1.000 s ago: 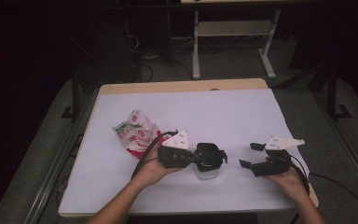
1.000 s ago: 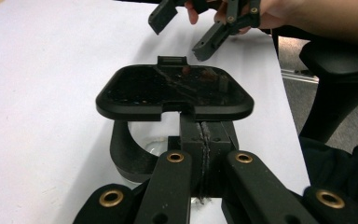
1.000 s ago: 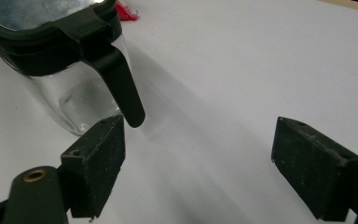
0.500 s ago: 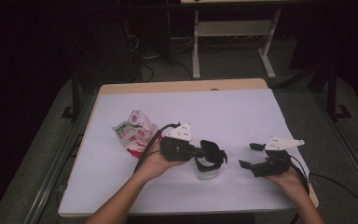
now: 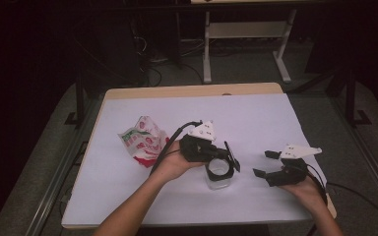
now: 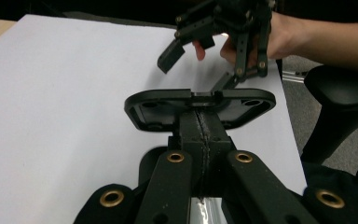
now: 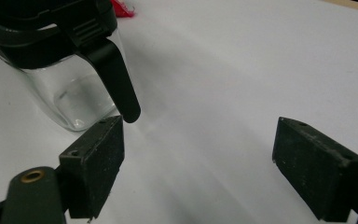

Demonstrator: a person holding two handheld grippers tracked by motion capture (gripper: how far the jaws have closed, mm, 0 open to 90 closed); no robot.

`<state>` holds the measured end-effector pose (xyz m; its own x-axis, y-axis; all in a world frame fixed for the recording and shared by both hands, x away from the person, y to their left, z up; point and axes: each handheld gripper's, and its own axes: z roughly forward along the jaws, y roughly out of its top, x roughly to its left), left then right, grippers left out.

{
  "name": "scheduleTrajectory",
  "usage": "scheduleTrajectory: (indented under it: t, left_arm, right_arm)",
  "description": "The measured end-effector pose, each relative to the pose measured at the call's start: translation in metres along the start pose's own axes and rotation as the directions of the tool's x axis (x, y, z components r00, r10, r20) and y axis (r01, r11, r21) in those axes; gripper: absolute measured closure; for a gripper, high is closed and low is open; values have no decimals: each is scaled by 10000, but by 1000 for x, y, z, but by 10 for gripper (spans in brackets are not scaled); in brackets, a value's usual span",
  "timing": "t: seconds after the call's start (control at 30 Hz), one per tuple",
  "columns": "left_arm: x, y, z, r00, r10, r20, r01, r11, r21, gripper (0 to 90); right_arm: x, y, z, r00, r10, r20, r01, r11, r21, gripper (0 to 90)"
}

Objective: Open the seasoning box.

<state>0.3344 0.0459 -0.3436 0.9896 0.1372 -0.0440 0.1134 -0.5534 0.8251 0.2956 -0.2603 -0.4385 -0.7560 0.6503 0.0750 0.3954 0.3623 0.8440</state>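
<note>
A small clear container [image 5: 218, 178] stands on the white table near its front middle. Its black lid [image 5: 230, 158] is tilted up over the far right of the container's mouth, and my left gripper [image 5: 221, 153] is shut on it. In the left gripper view the jaws meet on the edge of the flat black lid [image 6: 200, 103]. My right gripper [image 5: 268, 163] rests open to the right of the container, with nothing between its fingers. In the right gripper view the container [image 7: 70, 95] and a hanging black lid clasp [image 7: 116, 79] sit just past the left finger [image 7: 95, 161].
A crumpled red, white and green snack bag [image 5: 142, 140] lies left of the left hand. A white sheet [image 5: 256, 118] covers the wooden table, bare at the back and right. A metal stand [image 5: 246, 44] stands on the floor beyond.
My left gripper has risen a little and moved right, tipping the black lid up off the container's mouth. The right gripper has stayed in place.
</note>
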Motion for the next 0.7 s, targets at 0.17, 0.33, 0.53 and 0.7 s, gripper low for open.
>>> scheduleTrajectory:
  t: [0.17,0.33,0.53,0.7]
  left_arm:
    - [2,8,8,9999,49,89,-49,10000,36,898]
    - [2,15,16,9999,74,145,-75,10000,43,898]
    - [3,18,22,9993,85,352,-82,9999,-96,898]
    - [4,20,28,9992,-17,392,23,9999,-145,898]
  right_arm:
    - [0,0,1,10000,-60,-4,60,10000,20,159]
    - [0,-1,2,10000,-2,-14,2,10000,19,154]
    - [0,-2,2,10000,-7,-32,7,10000,50,152]
    - [0,-2,3,10000,-23,-11,23,10000,80,152]
